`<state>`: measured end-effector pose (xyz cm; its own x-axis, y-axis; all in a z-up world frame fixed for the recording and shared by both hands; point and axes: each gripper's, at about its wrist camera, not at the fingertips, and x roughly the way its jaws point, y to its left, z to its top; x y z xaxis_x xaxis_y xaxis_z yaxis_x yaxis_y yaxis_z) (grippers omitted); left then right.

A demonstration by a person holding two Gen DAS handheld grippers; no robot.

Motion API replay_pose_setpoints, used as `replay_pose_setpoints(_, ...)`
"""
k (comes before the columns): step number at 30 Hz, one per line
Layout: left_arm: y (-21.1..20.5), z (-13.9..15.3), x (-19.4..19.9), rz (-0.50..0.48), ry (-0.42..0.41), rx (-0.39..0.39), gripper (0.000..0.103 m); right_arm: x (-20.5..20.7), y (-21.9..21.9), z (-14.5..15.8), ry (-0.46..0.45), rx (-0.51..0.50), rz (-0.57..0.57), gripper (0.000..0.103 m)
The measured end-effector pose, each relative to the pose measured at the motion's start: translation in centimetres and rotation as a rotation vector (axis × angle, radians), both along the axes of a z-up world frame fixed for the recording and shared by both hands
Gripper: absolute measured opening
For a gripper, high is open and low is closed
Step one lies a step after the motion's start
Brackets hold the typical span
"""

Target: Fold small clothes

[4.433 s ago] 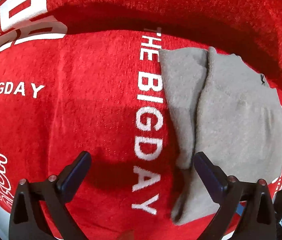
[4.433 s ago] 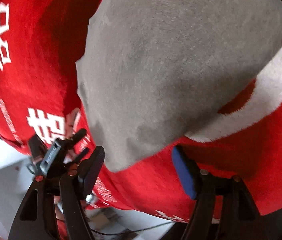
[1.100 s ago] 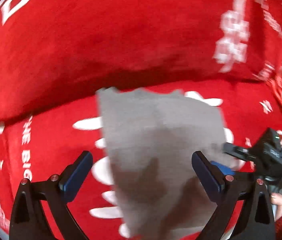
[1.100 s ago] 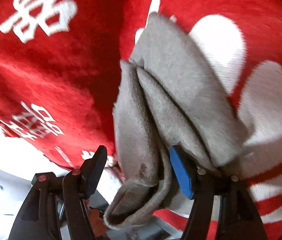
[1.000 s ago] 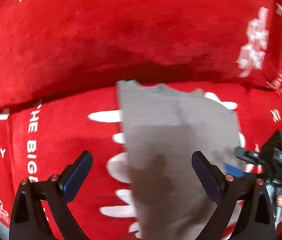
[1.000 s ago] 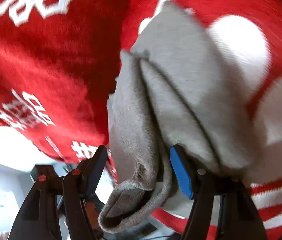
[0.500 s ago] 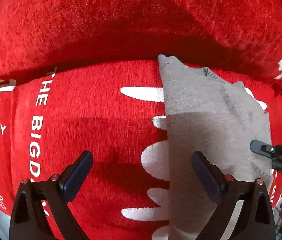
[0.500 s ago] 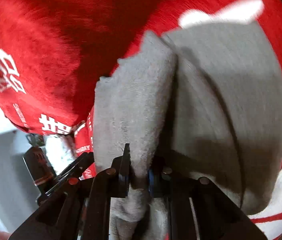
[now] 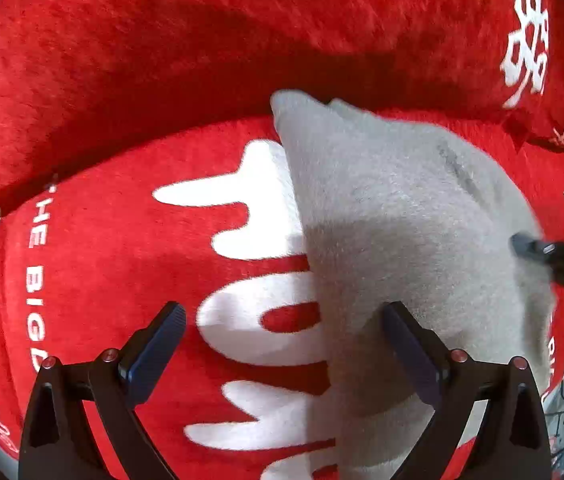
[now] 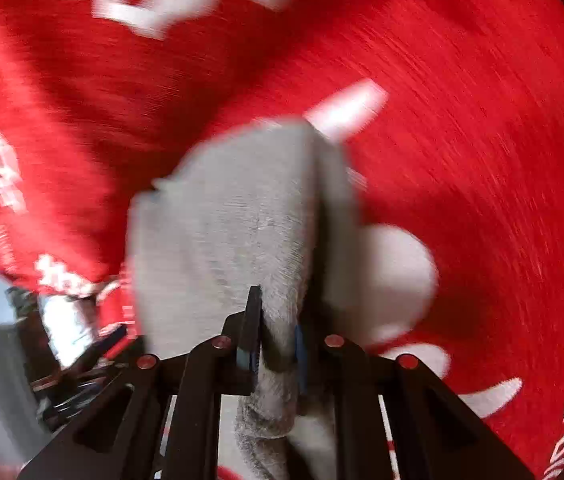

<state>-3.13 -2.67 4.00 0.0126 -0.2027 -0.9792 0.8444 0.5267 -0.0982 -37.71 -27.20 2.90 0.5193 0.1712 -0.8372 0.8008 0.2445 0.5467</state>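
A folded grey garment (image 9: 401, 240) lies on a red blanket (image 9: 122, 240) with white print. My left gripper (image 9: 282, 344) is open and empty above the blanket; its right finger (image 9: 409, 344) is over the garment's near edge. My right gripper (image 10: 276, 336) is shut on a bunched edge of the grey garment (image 10: 234, 224). The right wrist view is blurred by motion. The right gripper's tip (image 9: 553, 256) shows at the right edge of the left wrist view, at the garment's right side.
The red blanket rises in a thick fold (image 9: 242, 40) behind the garment. White letters and characters (image 9: 525, 40) mark the blanket. In the right wrist view the blanket's edge drops off at the lower left to grey floor with dark objects (image 10: 62, 344).
My right gripper has closed on the garment's edge and is moving with it. The garment has shifted toward the right of the left wrist view. The left gripper stays open.
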Motion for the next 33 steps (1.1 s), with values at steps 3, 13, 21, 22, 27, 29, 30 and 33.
replay_pose_setpoints(3, 0.1, 0.0, 0.3, 0.002, 0.000, 0.006, 0.100, 0.4, 0.5, 1.2, 0.062, -0.038, 0.013, 0.024)
replay_pose_setpoints(13, 3.2, 1.6, 0.9, -0.006, 0.005, 0.043, 0.100, -2.2, 5.6, 4.8, 0.072, -0.017, 0.100, 0.042)
replay_pose_setpoints(21, 5.4, -0.9, -2.1, 0.017, 0.023, 0.115, 0.100, -2.8, 8.3, 4.0, 0.175, -0.055, 0.163, 0.006)
replay_pose_setpoints(22, 5.6, -1.0, -2.1, 0.024, 0.025, 0.115, 0.100, -2.9, 8.3, 4.1, 0.177, -0.064, 0.162, 0.006)
replay_pose_setpoints(27, 6.7, -2.3, -3.4, -0.011, -0.032, 0.178, 0.100, -3.5, 8.1, 0.9, 0.226, -0.038, 0.145, 0.007)
replay_pose_setpoints(29, 6.9, -3.1, -3.9, -0.022, -0.044, 0.215, 0.100, -3.6, 8.0, 0.9, 0.221, -0.043, 0.134, 0.007)
replay_pose_setpoints(30, 7.2, -3.4, -4.0, -0.015, -0.044, 0.224, 0.100, -3.6, 8.1, 1.1, 0.223, -0.049, 0.138, 0.007)
replay_pose_setpoints(33, 8.2, -3.4, -3.8, 0.031, -0.031, 0.214, 0.100, -4.6, 8.2, 1.6, 0.224, -0.051, 0.135, 0.009)
